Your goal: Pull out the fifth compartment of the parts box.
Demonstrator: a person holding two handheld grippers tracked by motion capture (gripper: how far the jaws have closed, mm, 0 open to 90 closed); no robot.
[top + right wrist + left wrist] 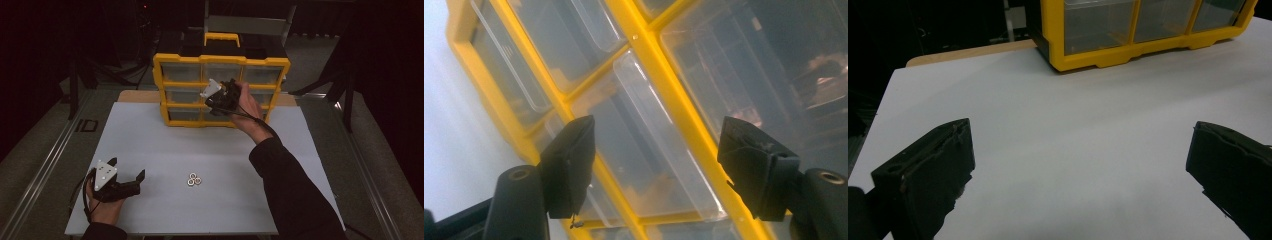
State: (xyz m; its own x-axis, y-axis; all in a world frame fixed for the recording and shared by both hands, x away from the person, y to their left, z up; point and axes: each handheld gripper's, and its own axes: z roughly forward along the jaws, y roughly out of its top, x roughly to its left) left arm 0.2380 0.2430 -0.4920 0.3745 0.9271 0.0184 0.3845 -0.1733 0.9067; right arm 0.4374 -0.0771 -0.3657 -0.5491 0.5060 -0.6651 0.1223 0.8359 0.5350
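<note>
A yellow drawer cabinet (pixel 175 61) with clear plastic drawers stands at the back of the white board. My right gripper (pixel 218 100) is held up against its middle row, in a hand whose dark sleeve reaches in from the lower right. In the right gripper view this gripper (pixel 656 150) is open, tilted, with a clear drawer front (pixel 649 145) seen between the jaws and untouched by the pads. My left gripper (pixel 128 168) rests low at the near left, open and holding nothing. The left gripper (pixel 1080 150) faces bare board, with the cabinet (pixel 1128 50) far ahead. Three small white rings (pixel 194 179) lie mid-board.
The white board (pixel 150 145) sits on a wooden tabletop (pixel 135 96) between metal rails (pixel 45 165). The cabinet has a yellow carry handle (pixel 221 37) on top. Dark surroundings lie beyond the table on all sides.
</note>
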